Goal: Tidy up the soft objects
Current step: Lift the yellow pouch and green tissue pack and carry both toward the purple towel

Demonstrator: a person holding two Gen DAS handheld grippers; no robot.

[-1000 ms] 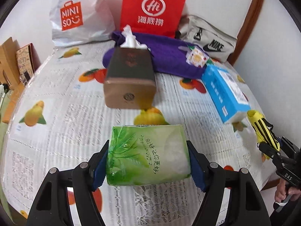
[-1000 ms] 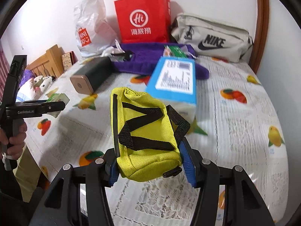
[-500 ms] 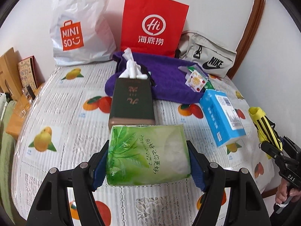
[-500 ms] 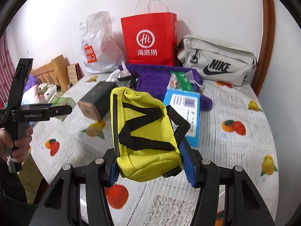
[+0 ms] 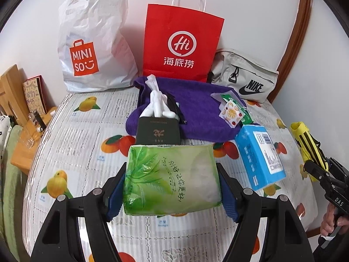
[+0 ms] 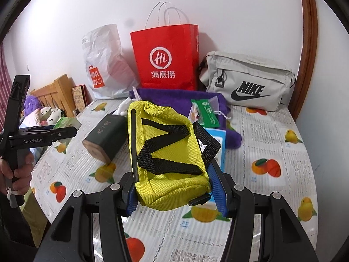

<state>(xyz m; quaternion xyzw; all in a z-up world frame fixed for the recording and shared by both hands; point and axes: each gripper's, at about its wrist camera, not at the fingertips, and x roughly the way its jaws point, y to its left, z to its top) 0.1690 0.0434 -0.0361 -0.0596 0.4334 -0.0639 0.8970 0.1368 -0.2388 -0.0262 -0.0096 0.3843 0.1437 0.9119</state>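
Note:
My left gripper (image 5: 172, 187) is shut on a green tissue pack (image 5: 172, 179) and holds it above the near part of the table. My right gripper (image 6: 174, 187) is shut on a yellow pouch with black straps (image 6: 168, 152), also held above the table; the pouch shows at the right edge of the left wrist view (image 5: 309, 150). On the table lie a dark tissue box (image 5: 158, 131), a blue box (image 5: 259, 155), a purple towel (image 5: 196, 111) and a small fruit-print packet (image 5: 232, 113).
A white Miniso bag (image 5: 93, 43), a red paper bag (image 5: 183, 45) and a grey Nike bag (image 5: 244, 76) stand against the back wall. The table has a fruit-print cloth (image 5: 72, 131). A wooden bed frame (image 6: 54, 96) stands at the left.
Both grippers have pulled back and risen with their loads. The table objects now look farther away, and more of the wall and bags shows.

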